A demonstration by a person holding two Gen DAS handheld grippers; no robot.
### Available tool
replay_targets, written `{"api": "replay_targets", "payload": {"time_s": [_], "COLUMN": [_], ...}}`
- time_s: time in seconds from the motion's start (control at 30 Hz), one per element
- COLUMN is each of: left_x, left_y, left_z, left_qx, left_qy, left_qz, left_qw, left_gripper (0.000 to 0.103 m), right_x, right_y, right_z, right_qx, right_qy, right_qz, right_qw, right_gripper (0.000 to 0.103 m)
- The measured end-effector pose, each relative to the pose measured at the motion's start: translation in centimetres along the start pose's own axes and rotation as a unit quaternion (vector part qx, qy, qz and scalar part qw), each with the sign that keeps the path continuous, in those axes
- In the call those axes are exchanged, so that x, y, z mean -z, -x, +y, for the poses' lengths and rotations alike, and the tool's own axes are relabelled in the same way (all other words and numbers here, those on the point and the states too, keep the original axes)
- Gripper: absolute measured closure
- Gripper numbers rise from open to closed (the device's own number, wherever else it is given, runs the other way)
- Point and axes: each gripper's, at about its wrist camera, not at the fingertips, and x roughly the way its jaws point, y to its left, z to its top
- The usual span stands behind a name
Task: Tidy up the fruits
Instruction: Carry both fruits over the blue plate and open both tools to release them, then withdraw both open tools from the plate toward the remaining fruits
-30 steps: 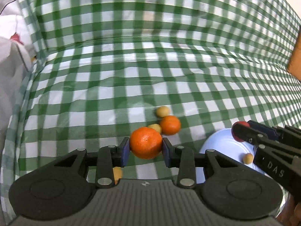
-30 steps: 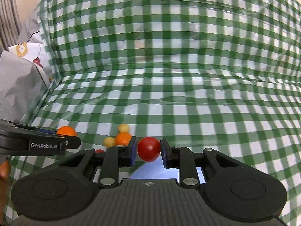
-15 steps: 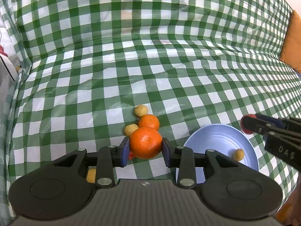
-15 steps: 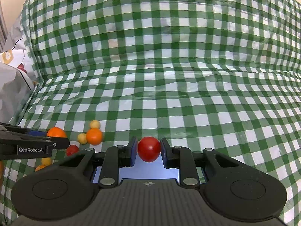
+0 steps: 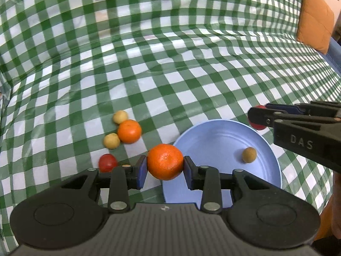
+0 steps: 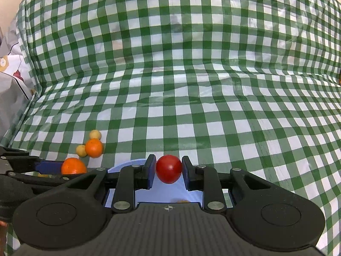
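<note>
Left gripper (image 5: 165, 166) is squeezing an orange (image 5: 165, 161) right at the blue plate's (image 5: 215, 140) edge, right gripper (image 6: 168, 171) is pinching a red tomato (image 6: 169, 168) above it.

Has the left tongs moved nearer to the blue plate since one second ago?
Yes. In the left wrist view the left tongs, shut on the orange, have shifted away from the loose fruit cluster to the blue plate rim.

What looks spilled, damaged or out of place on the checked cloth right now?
Nothing stands out. The loose orange mandarin, two small yellow fruits and red tomato simply await sorting beside the light blue plate, which holds one small tan fruit.
</note>
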Motion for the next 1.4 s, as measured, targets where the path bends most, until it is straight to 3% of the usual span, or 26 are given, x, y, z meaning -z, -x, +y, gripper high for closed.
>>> {"api": "replay_targets", "payload": {"time_s": [0.33, 1.1, 1.23, 1.4], "left_x": [0.8, 0.6, 0.6, 0.5], "left_y": [-0.5, -0.6, -0.5, -0.5], "left_z": [-2.2, -2.4, -2.4, -2.4], "left_qx": [0.008, 0.018, 0.018, 0.016], "left_qy": [-0.026, -0.023, -0.024, -0.023], "left_qz": [0.007, 0.010, 0.006, 0.006], "left_qw": [0.9996, 0.9995, 0.9995, 0.9996], "left_gripper": [0.063, 0.062, 0.058, 0.058], "right_x": [0.1, 0.1, 0.1, 0.1], "right_y": [-0.4, -1.4, -1.4, -1.4], "right_z": [0.0, 0.0, 0.1, 0.1], "right_qx": [0.003, -0.004, -0.002, 0.002], "right_qy": [0.004, 0.009, 0.012, 0.008], "right_qz": [0.009, 0.028, 0.028, 0.025], "right_qw": [1.000, 1.000, 1.000, 1.000], "right_gripper": [0.076, 0.075, 0.061, 0.060]}}
